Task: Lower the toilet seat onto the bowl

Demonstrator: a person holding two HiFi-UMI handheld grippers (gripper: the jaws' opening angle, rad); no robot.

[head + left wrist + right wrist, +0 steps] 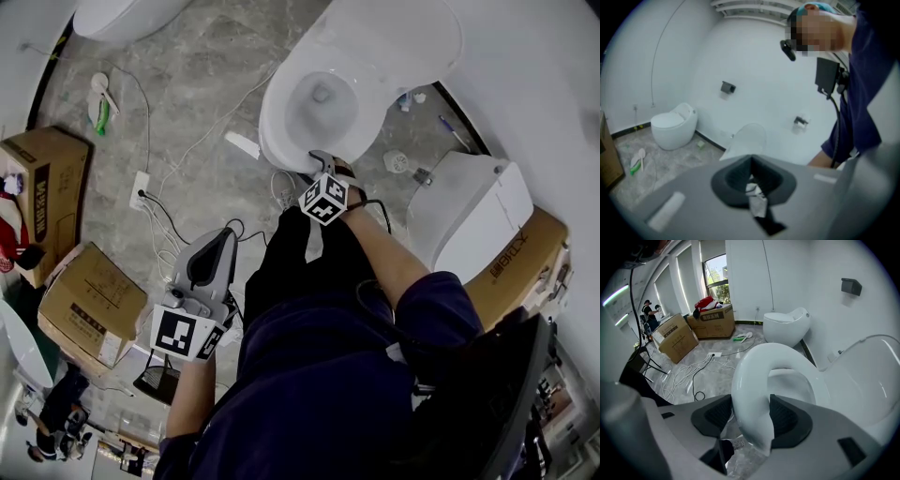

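Note:
The white toilet seat (277,131) rings the bowl (321,101), with the lid (403,37) standing up behind it. My right gripper (323,161) is at the seat's front rim, pointing steeply down. In the right gripper view the seat (754,376) fills the gap between the dark pads (787,420) of that gripper (750,414), touching both. The lid (874,376) rises to the right there. My left gripper (223,239) hangs away from the toilet over the floor, its jaws together and holding nothing. The left gripper view shows this gripper (751,161) with the toilet lid (750,138) beyond it.
Cardboard boxes (89,300) (42,187) stand at the left. Cables (187,159) and a power strip (139,187) lie on the grey floor. A second toilet (122,14) is at the back. A white toilet part (469,216) rests on a box (530,258) at the right.

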